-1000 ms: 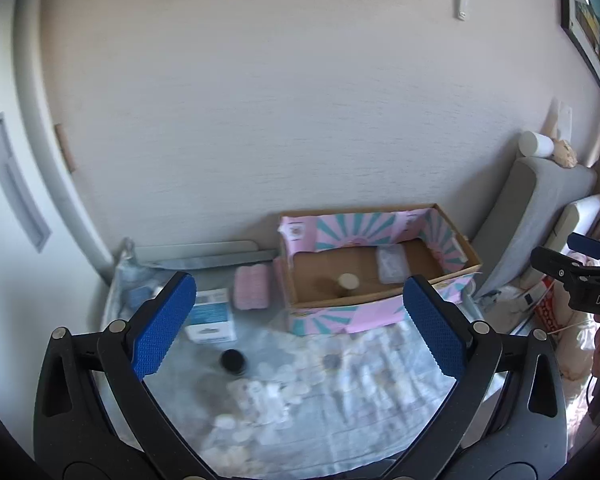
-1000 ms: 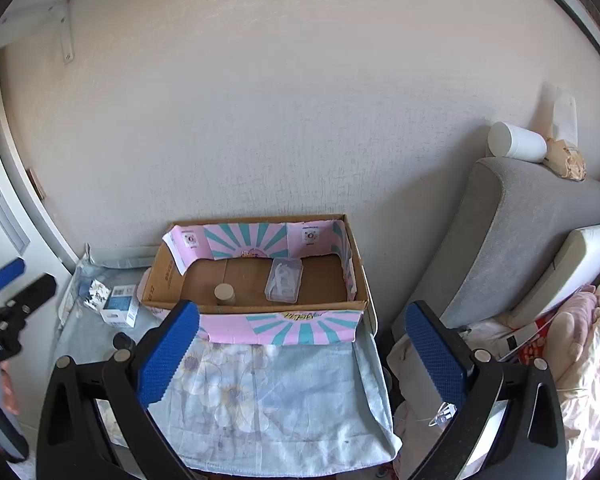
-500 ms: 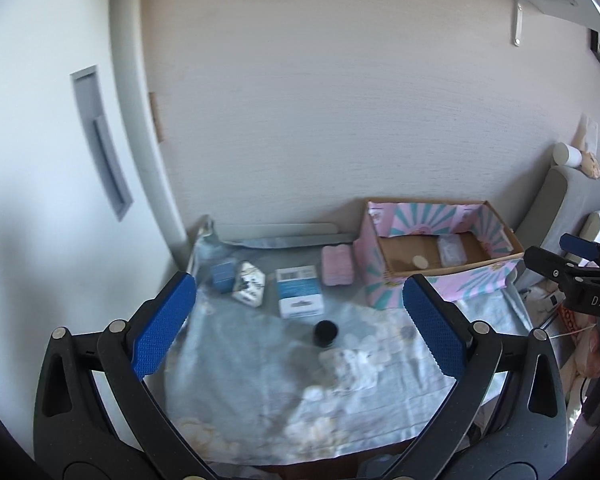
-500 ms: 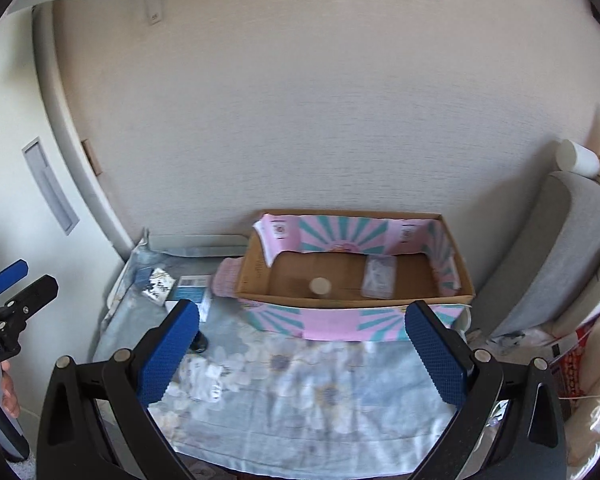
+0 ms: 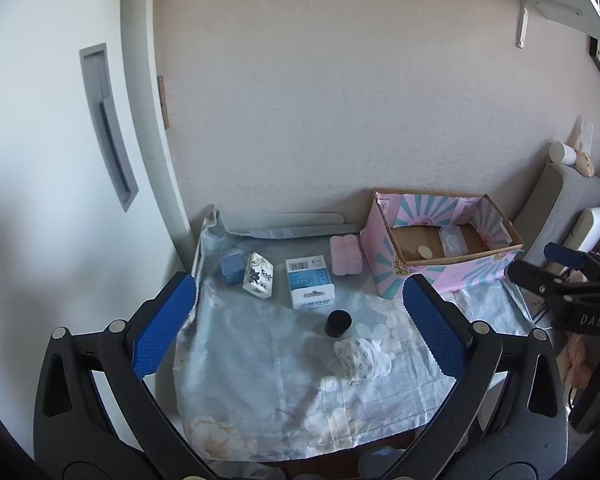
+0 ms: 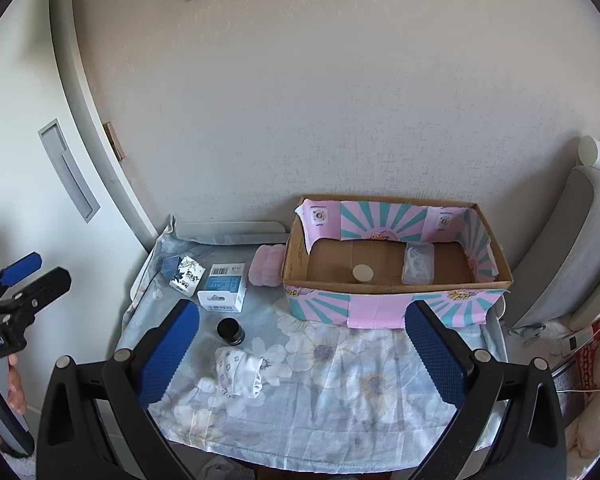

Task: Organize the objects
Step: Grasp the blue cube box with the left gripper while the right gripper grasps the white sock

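Black hand-held gripper (image 5: 296, 314) — blue textured pads (image 5: 162, 326).

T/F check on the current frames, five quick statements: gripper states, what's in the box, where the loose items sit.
1. Both hand-held grippers are open and hold nothing. True: left hand-held gripper, right hand-held gripper.
2. The cardboard box is empty. False: it holds a small round jar and a clear plastic container.
3. The black jar stands on the cloth outside the box. True.
4. The pink item lies inside the box. False: it lies on the cloth beside the box's left wall.
5. The white-and-blue carton stands on top of the box. False: it lies on the floral cloth.
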{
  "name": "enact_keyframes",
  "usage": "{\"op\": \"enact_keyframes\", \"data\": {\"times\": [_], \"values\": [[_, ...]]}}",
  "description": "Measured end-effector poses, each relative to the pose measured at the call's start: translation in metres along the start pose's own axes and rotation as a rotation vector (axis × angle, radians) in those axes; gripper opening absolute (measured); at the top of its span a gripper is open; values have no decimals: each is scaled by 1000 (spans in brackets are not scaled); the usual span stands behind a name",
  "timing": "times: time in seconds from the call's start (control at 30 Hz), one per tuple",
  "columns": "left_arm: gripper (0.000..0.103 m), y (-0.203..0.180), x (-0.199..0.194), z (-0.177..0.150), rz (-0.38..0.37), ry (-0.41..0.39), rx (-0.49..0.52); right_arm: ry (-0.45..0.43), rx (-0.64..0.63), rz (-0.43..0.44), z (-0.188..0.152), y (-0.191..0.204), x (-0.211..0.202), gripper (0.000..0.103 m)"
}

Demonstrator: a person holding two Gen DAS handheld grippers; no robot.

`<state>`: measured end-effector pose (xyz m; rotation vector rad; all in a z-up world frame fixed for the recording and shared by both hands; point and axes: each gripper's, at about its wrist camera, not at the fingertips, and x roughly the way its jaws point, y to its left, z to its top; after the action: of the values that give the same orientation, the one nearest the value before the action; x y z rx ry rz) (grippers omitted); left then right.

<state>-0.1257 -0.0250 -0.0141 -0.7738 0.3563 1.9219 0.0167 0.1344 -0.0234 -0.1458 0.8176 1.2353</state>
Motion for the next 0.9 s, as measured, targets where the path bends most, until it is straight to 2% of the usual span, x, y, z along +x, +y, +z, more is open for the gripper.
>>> {"op": "enact_keyframes", "data": {"times": [0.2,0.4,0.73,0.9], "values": [[103,13,30,3,-17,57,-19,43,-8,20,-10,9,16,103],[103,32,79,-7,-37,125,-74,107,-7,39,-28,19,43,103],[98,69,179,-41,-66,209,-192,215,-43,79,-79,41,111,103],[98,79,210,-49,-44,209,-203,262,-70,95,-101,52,141,103]]}}
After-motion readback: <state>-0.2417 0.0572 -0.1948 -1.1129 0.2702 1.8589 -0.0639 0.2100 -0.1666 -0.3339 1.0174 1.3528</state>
